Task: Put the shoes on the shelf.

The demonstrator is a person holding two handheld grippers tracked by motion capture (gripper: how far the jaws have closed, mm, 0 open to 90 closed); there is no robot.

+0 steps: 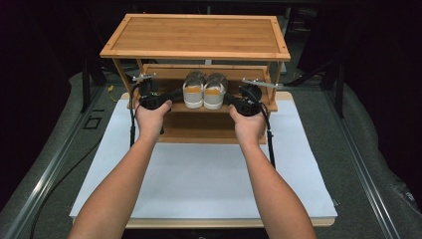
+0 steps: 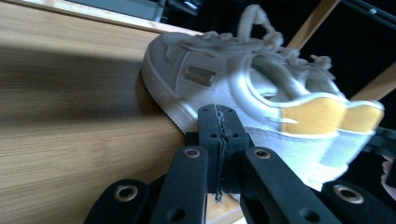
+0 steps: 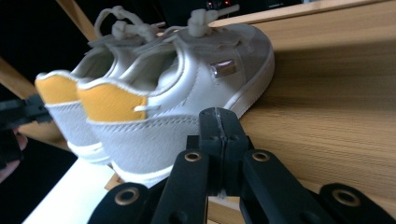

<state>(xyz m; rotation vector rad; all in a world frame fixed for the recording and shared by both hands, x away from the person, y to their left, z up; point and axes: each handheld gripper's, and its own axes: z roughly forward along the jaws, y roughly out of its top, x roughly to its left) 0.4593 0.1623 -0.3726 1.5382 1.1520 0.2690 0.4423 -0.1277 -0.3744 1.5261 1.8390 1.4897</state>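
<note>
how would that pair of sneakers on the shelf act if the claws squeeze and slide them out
The sneakers probably slide easily: flat soles on a smooth bamboo shelf. The padded heels likely give under a squeeze. The loose laces may flop. Both claws, left and right, look shut beside them.

Seen from the high view, light falls from above onto the bamboo rack (image 1: 195, 36), whose top shelf is evenly bright, and onto the white sheet (image 1: 209, 172) in front of the rack, which is pale and shows no glare. Everything around the rack sinks into near black. The shelf under the rack's top lies in shade. This picture is soft and low in detail.

In the left gripper view, the black gripper (image 2: 218, 140) is sharp, while the white shoes (image 2: 261, 88) beyond it are slightly soft. The rack's wood left of the shoes smears into streaks with a broad dark shadow.

In the right gripper view, the gripper (image 3: 219, 140) is crisp, and the wood behind the shoes (image 3: 163, 88) carries a soft shadow band.
</note>
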